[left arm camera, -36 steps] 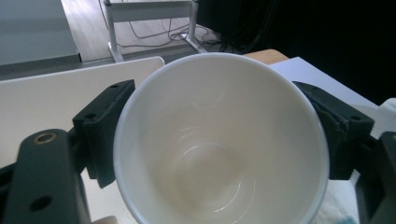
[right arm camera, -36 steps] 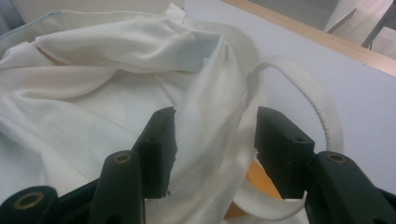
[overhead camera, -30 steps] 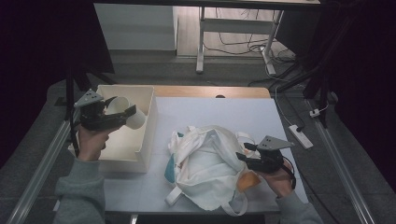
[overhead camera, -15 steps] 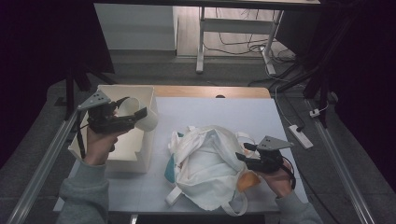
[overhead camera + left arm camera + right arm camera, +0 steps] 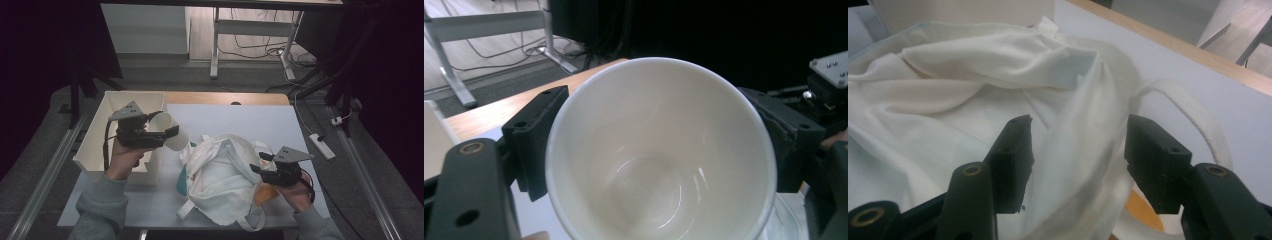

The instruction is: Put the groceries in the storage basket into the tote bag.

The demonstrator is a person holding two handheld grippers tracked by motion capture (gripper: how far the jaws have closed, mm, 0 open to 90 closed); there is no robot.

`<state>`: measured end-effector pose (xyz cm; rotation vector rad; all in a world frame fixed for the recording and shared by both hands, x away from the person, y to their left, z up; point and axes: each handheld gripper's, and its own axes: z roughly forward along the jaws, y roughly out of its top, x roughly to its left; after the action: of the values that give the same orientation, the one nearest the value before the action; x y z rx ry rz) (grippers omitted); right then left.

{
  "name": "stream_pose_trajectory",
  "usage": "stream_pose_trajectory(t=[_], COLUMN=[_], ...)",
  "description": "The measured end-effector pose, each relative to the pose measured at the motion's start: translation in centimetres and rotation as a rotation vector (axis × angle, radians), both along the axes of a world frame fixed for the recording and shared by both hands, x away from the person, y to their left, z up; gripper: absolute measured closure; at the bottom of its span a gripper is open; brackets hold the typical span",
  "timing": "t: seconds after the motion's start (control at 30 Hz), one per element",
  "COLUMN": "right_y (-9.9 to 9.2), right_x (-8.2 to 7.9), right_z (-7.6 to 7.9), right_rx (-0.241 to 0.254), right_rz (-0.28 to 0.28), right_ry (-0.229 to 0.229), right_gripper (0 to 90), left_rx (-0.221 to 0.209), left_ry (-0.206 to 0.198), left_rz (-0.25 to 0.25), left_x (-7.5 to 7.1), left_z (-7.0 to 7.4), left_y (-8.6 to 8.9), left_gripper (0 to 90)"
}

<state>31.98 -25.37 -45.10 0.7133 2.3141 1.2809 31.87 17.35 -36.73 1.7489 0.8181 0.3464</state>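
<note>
A white cup point(image 5: 169, 131) lies on its side between the jaws of my left gripper point(image 5: 172, 134), which is shut on it. The cup hangs above the bin's right wall, just left of the bag. In the left gripper view the cup's empty inside point(image 5: 649, 170) faces the camera, with both pads pressing on its rim. A white cloth bag point(image 5: 220, 175) lies crumpled on the table. My right gripper point(image 5: 256, 169) is at the bag's right side. Its jaws have just been opening, and a loose fold of the bag point(image 5: 1073, 145) stands between them, with the pads off it.
A white bin point(image 5: 100, 155) stands at the table's left edge. An orange thing point(image 5: 260, 192) and a teal thing point(image 5: 182, 176) peek from under the bag. The pale table point(image 5: 250, 117) is bare behind the bag. A power strip point(image 5: 322, 145) lies on the floor to the right.
My left gripper has carried the cup to the right, from over the bin toward the bag. The right hand has kept its place at the bag.
</note>
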Motion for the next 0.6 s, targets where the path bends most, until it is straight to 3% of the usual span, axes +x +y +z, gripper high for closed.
stream_pose_trajectory(t=[0.27, 0.6], right_y=[1.0, 2.5], right_x=[-0.6, -1.0], right_z=[0.5, 0.9], right_rx=[0.005, 0.028], right_rz=[0.038, 0.091], right_ry=[-0.011, 0.025], right_gripper=[40.9, 33.8], left_rx=[0.026, 0.081], left_ry=[0.009, 0.037], left_rz=[-0.051, -0.126], left_x=[0.1, 0.5], left_z=[-0.3, -1.4], left_y=[-2.4, -6.1], left_gripper=[19.1, 19.1])
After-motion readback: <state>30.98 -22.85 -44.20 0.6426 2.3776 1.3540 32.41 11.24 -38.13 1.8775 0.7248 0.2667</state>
